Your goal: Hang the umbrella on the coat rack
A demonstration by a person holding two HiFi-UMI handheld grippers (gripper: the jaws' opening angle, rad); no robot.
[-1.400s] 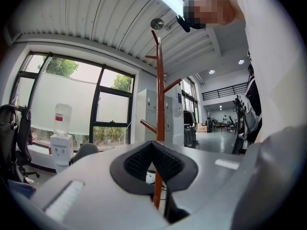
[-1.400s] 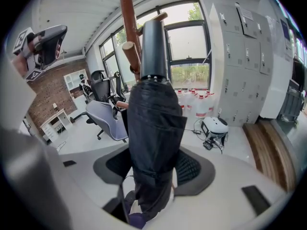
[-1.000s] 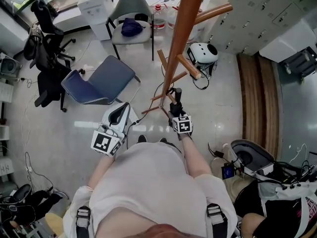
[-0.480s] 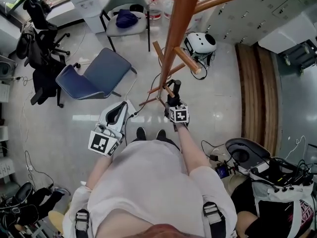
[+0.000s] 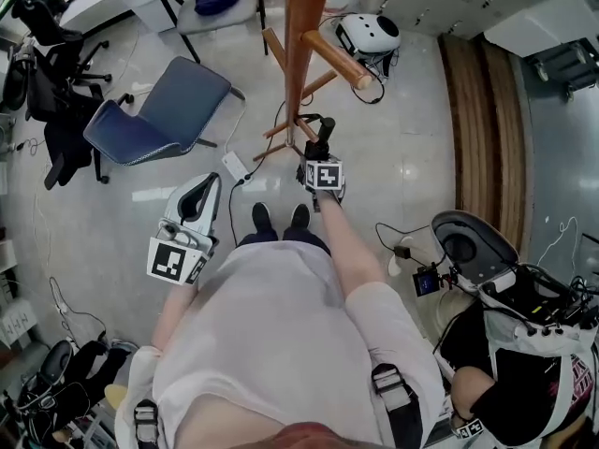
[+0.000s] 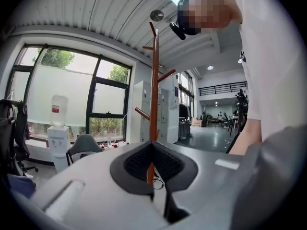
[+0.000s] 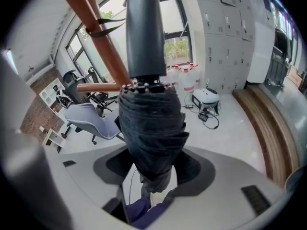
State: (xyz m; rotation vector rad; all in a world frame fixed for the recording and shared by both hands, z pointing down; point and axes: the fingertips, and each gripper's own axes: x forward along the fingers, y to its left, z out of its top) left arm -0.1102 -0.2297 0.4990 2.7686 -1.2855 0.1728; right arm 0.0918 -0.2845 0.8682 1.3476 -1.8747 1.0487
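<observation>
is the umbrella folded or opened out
Folded. In the right gripper view the umbrella's dark canopy is bunched tight round its shaft below the handle, and the right gripper holds it.

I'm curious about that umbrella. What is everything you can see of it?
The umbrella is a compact folding one, closed, its dark fabric bunched in soft folds. A smooth, dark cylindrical handle caps the far end. The right gripper clamps the fabric part between its fingers, handle pointing away. It is close beside the wooden coat rack; whether they touch is unclear.
</observation>
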